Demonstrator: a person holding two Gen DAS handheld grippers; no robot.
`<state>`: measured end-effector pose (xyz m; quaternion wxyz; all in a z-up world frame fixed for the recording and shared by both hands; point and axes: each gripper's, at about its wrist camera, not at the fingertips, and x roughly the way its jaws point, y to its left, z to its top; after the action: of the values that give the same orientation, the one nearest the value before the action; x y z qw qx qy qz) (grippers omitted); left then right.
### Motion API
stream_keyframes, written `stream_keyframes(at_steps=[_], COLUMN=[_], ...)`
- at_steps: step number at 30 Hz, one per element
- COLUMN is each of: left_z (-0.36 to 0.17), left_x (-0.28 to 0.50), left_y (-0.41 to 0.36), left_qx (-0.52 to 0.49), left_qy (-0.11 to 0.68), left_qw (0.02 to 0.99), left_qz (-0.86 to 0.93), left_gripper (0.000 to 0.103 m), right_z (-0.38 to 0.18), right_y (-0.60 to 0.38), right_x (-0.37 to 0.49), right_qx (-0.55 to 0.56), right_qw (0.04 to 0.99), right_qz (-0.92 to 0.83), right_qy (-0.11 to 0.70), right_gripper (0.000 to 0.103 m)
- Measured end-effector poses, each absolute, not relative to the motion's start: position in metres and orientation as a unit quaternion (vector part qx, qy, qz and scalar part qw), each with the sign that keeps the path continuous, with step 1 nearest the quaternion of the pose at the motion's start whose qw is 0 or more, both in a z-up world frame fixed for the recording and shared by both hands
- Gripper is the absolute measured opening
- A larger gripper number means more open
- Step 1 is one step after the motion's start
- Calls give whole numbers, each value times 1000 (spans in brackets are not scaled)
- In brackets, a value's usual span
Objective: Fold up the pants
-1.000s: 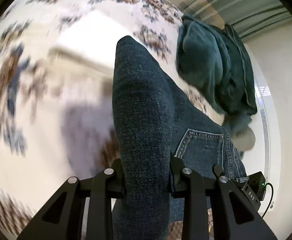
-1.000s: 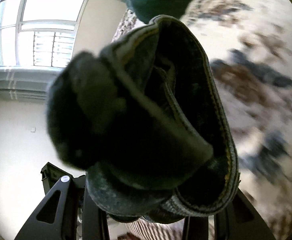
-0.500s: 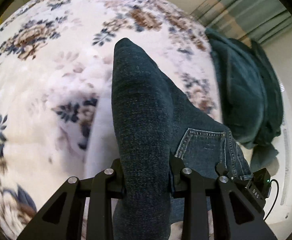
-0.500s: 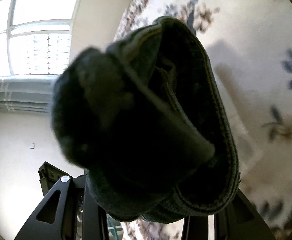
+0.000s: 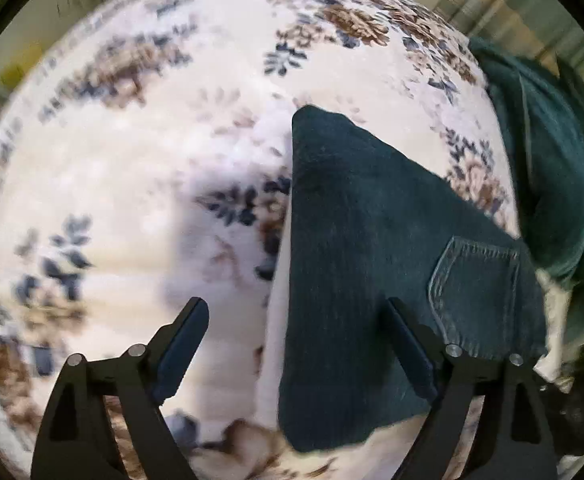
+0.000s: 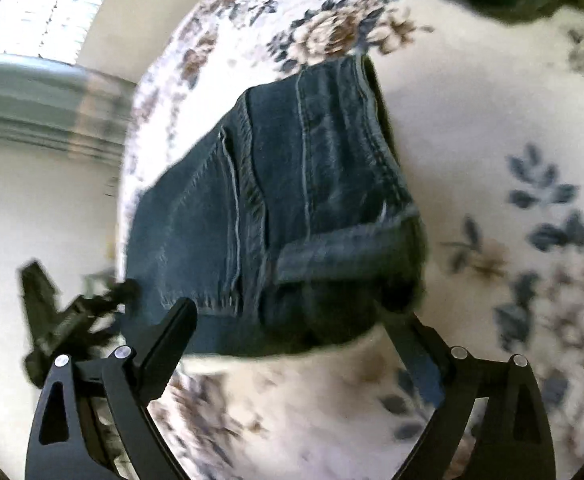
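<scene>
Now both sets of jaws are opening. Left gripper (image 5: 296, 340) has the folded jeans (image 5: 372, 272) between its jaws, pads not pressing; right gripper (image 6: 292, 332) likewise over the waistband end (image 6: 292, 200), no grip. Jeans lie on the floral bedspread (image 5: 131, 160), toward its far edge near a dark green pile of clothes (image 5: 552, 168). Risk: a fold may spring loose on release, or a pad could snag denim when lifting away. Soft, uneven surface; window (image 6: 43, 12) and pale wall beyond.
</scene>
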<state>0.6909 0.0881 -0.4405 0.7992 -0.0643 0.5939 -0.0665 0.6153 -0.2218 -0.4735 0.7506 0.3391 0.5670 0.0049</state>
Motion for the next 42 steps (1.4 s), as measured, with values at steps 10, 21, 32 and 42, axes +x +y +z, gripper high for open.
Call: stream_keyframes(at_steps=[10,21,32,42], left_z=[-359,-214,-92,-21], left_x=[618,488,330,244], left_y=[51,44,61,82], left_qx=[20,23,24,8], left_qy=[549,478,407,372], left_qw=[835,877,913,928], left_qz=[-41,-45,-23,-28], left_gripper=[96,96,96,96], right_z=[-328,-151,15,119], right_y=[-196,-190,-166,-142], right_x=[579,454,294,178], right_qx=[110,91,42,24], right_qw=[826,862,904,924], right_qz=[-131,-118,-86,-91], right_qy=[537,485,416,372], right_gripper=[103,103,103,103])
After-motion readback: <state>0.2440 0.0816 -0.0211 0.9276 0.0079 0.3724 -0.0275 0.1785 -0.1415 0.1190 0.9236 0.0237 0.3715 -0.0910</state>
